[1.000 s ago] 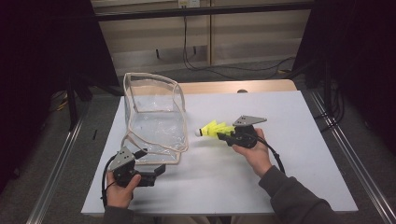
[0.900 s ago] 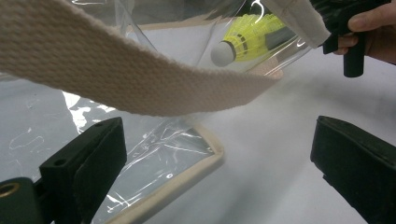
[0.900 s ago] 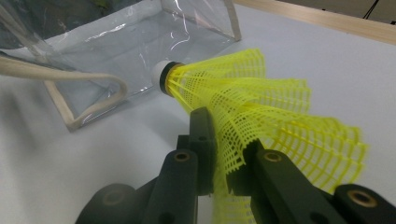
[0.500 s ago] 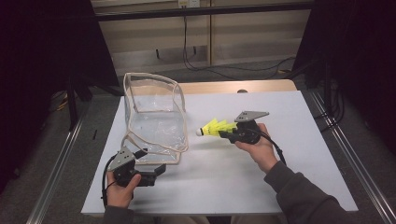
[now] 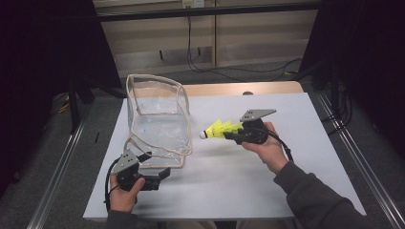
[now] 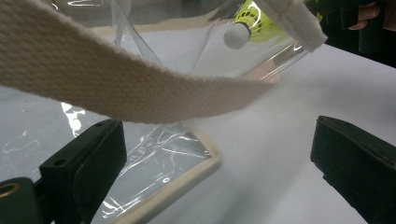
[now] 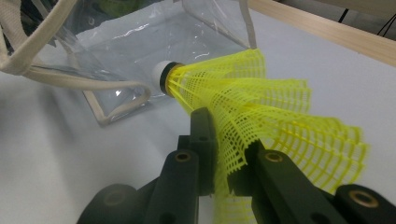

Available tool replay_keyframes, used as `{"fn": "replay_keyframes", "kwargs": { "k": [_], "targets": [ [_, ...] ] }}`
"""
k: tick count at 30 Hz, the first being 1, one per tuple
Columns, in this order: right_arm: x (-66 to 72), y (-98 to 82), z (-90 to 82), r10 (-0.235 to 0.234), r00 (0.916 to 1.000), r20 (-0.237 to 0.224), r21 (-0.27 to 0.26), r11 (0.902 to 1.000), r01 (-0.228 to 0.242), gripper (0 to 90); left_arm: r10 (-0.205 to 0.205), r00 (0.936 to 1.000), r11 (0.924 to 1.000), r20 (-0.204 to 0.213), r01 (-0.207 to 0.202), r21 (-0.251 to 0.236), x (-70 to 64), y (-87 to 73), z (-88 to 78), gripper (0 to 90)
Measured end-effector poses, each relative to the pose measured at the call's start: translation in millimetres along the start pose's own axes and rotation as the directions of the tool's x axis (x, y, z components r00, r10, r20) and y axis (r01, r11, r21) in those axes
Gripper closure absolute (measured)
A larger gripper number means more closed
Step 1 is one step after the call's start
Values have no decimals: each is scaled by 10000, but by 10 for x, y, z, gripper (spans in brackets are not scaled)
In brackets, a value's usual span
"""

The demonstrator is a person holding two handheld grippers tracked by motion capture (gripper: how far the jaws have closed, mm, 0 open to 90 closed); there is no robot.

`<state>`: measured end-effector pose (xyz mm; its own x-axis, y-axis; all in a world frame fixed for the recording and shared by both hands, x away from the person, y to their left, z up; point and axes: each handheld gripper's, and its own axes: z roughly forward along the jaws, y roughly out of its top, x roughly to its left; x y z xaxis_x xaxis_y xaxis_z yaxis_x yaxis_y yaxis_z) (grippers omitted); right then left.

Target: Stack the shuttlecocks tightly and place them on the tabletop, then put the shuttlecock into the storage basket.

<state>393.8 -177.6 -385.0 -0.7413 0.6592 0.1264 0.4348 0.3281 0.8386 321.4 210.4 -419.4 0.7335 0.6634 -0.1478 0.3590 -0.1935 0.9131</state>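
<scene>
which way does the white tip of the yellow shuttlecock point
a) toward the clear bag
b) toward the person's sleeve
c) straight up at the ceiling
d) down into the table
a: the right gripper is shut on the skirt of the shuttlecock, and its white tip faces the clear bag, held off the table.

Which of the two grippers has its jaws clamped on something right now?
The right gripper: its jaws pinch the yellow shuttlecock by its skirt. The left gripper stands open.
</scene>
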Motion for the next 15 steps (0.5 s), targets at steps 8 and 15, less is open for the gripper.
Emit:
{"fn": "replay_keyframes", "kwargs": {
  "k": [8, 15],
  "targets": [
    [-15, 98, -89, -38, 9998, -202, -19, 10000, 38, 828, 34, 10000, 10000, 52, -34, 8, -29, 12, 30, 36],
    [-50, 207, -190, -187, 9996, -227, 58, 9998, 189, 828, 49, 10000, 10000, 57, -49, 40, -32, 13, 35, 36]
  ]
}}
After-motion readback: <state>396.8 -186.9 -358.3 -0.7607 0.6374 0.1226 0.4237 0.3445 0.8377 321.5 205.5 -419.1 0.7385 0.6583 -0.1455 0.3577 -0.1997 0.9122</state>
